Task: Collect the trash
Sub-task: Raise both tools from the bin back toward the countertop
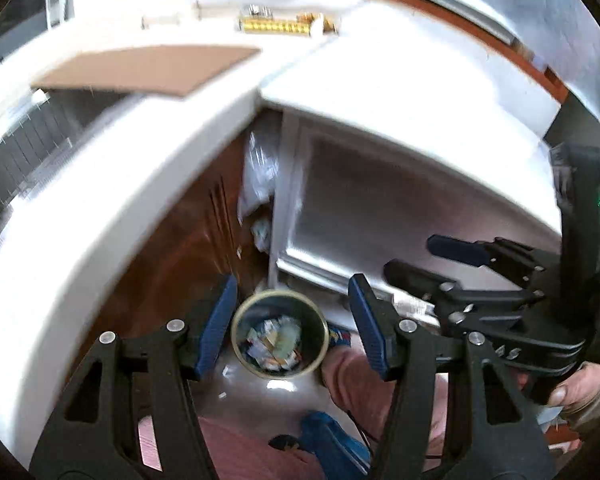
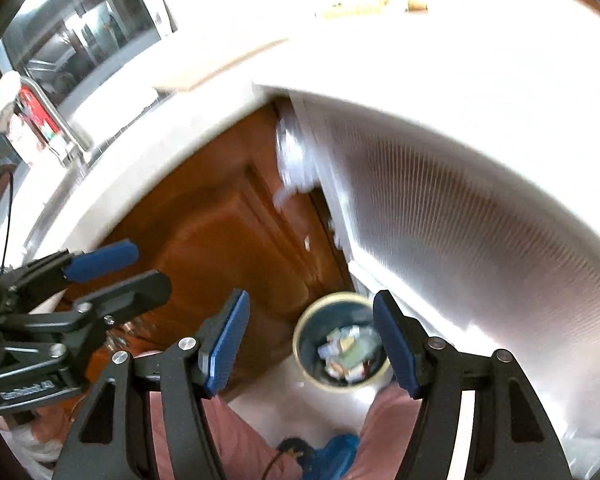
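Note:
A round bin with a cream rim (image 1: pixel 236 334) stands on the floor far below, with crumpled wrappers and paper (image 1: pixel 276 344) inside. In the left wrist view it shows between the blue pads of my left gripper (image 1: pixel 292 326), which is open and holds nothing. My right gripper (image 1: pixel 416 260) hovers at the right, also open and holding nothing. In the right wrist view the bin rim (image 2: pixel 300 346) and its trash (image 2: pixel 348 350) lie just inside the right pad of my right gripper (image 2: pixel 311 344). My left gripper (image 2: pixel 136 272) is at the left.
A white counter (image 1: pixel 100 216) curves overhead with a cardboard sheet (image 1: pixel 140 68) on it. A white appliance (image 1: pixel 380 200) stands to the right and a brown cabinet door (image 2: pixel 220 220) behind the bin. The person's pink trouser legs (image 1: pixel 352 372) and blue slippers (image 1: pixel 332 436) are close to the bin.

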The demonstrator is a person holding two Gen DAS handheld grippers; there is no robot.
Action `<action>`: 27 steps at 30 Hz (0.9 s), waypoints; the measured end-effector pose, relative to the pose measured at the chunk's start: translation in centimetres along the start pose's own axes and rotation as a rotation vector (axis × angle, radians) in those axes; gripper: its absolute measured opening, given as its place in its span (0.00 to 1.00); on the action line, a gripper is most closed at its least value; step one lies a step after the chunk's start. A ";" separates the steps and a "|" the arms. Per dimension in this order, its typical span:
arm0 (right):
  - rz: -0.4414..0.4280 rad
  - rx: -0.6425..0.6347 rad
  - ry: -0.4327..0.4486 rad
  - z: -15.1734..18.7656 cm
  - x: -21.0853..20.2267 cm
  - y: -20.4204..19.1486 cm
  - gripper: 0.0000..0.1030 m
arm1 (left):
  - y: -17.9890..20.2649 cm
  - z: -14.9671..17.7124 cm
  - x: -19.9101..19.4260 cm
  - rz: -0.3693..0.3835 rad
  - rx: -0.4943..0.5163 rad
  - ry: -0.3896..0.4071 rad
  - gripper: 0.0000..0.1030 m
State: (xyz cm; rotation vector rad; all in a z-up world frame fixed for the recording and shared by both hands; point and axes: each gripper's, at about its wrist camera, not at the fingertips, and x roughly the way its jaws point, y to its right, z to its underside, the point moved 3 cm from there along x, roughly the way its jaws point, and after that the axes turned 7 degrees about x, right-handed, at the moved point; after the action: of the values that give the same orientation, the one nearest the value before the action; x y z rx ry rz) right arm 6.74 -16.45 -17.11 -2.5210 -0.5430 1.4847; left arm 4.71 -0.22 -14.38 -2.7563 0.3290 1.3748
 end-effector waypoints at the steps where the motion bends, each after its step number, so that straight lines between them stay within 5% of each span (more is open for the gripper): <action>1: -0.001 -0.007 0.023 -1.2 -1.0 -0.2 0.64 | -0.2 -0.9 -0.6 -0.002 -0.004 0.009 0.53; 13: -0.047 0.025 0.170 -17.2 -8.2 0.7 0.64 | -0.7 -16.4 -4.4 -0.025 0.109 0.135 0.53; 20: 0.000 0.049 0.220 -28.7 -7.0 3.2 0.64 | -2.7 -25.4 0.1 -0.058 0.121 0.104 0.53; 27: 0.004 0.013 0.238 -40.0 -2.1 4.2 0.64 | -6.3 -31.7 7.6 -0.087 0.010 0.062 0.53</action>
State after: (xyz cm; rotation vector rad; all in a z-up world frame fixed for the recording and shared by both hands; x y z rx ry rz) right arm 41.51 -19.48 2.90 -2.6398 -0.4880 1.1613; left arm 35.31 0.45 -1.54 -2.7734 0.2148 1.2673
